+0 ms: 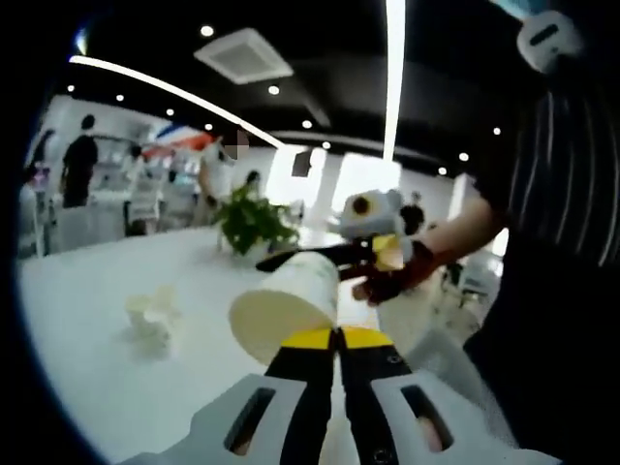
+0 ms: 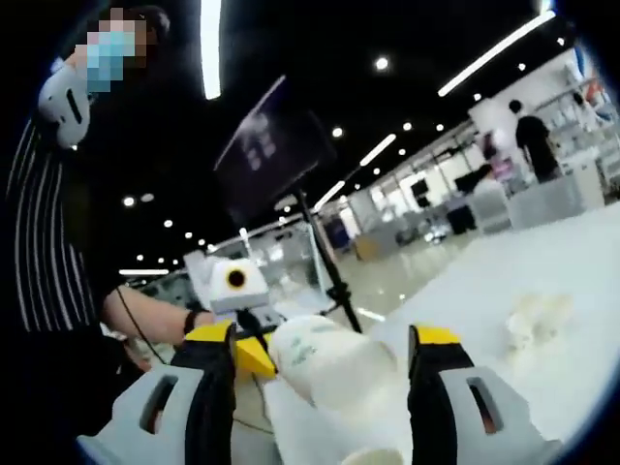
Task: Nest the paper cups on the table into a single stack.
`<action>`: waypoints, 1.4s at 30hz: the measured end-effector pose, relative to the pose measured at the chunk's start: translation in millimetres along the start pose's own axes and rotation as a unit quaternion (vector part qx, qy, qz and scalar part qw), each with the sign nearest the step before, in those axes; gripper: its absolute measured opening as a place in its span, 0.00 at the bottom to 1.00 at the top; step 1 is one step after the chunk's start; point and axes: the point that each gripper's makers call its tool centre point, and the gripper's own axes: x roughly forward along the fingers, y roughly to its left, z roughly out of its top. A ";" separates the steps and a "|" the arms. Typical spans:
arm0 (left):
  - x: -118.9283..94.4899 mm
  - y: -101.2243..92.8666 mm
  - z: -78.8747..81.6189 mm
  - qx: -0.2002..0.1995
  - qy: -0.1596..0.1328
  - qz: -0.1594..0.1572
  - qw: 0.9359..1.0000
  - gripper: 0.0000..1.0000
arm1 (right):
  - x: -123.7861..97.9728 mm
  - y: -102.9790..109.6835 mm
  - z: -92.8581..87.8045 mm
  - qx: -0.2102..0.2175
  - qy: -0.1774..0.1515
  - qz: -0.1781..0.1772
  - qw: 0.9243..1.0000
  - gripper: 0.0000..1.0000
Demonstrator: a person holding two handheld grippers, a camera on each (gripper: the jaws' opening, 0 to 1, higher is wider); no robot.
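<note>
- In the left gripper view we've got the left gripper [image 1: 338, 339] with its yellow-tipped jaws pressed together, clamped on the rim of a white paper cup [image 1: 287, 307].
- That cup sits tipped on its side above the white table [image 1: 87, 368], open mouth facing roughly toward the camera and off to the left, base pointing away.
- Just past the cup's far end, the right gripper [image 1: 383, 254] comes in from the right side of that view, held by a gloved hand [image 1: 392, 283]. Its dark jaws run alongside the top of the cup; we can't tell from here if they actually touch it.
- In the right gripper view the right gripper [image 2: 320, 354] has its jaws spread wide apart, so it's released, not holding anything.
- Between those jaws we see a white paper cup with green print [image 2: 334, 366], lying tilted, nearer the left jaw than the right. Lower down there's more white cup wall, so it looks like cups nested together, but it's too blurry for us to count them.
- The left gripper [image 2: 254, 356] shows up behind that cup, its yellow tip right against the cup.
- Farther left on the table there's a small crumpled white thing [image 1: 153, 312], well apart from the cup; can't make out what it is.
- A potted green plant [image 1: 252, 223] stands at the far side of the table.
- A person in a dark striped top [image 1: 572, 242] holds both grippers.
</note>
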 end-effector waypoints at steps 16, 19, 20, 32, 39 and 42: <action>6.8 -6.8 0.9 0.038 0.056 -0.023 0.997 0.00 | -5.9 1.6 -15.2 -0.127 0.062 -0.003 0.990 1.00; 7.4 -7.4 -0.1 0.043 0.067 -0.026 0.996 0.00 | -10.6 -6.0 -14.6 -0.126 0.063 -0.016 0.990 1.00; 7.7 -7.5 -0.4 0.045 0.071 -0.026 0.996 0.00 | -12.5 -8.9 -13.8 -0.128 0.062 -0.022 0.990 1.00; 6.5 -4.1 -14.8 0.081 0.142 -0.035 0.986 0.00 | -50.9 -47.4 -0.3 -0.141 0.039 -0.108 0.983 1.00; 7.4 -2.9 -22.5 0.104 0.193 -0.034 0.975 0.00 | -77.8 -80.6 -0.9 -0.130 0.022 -0.182 0.975 1.00; 7.9 -2.5 -29.8 0.115 0.229 -0.038 0.966 0.00 | -82.8 -85.6 -6.7 -0.123 0.022 -0.192 0.973 1.00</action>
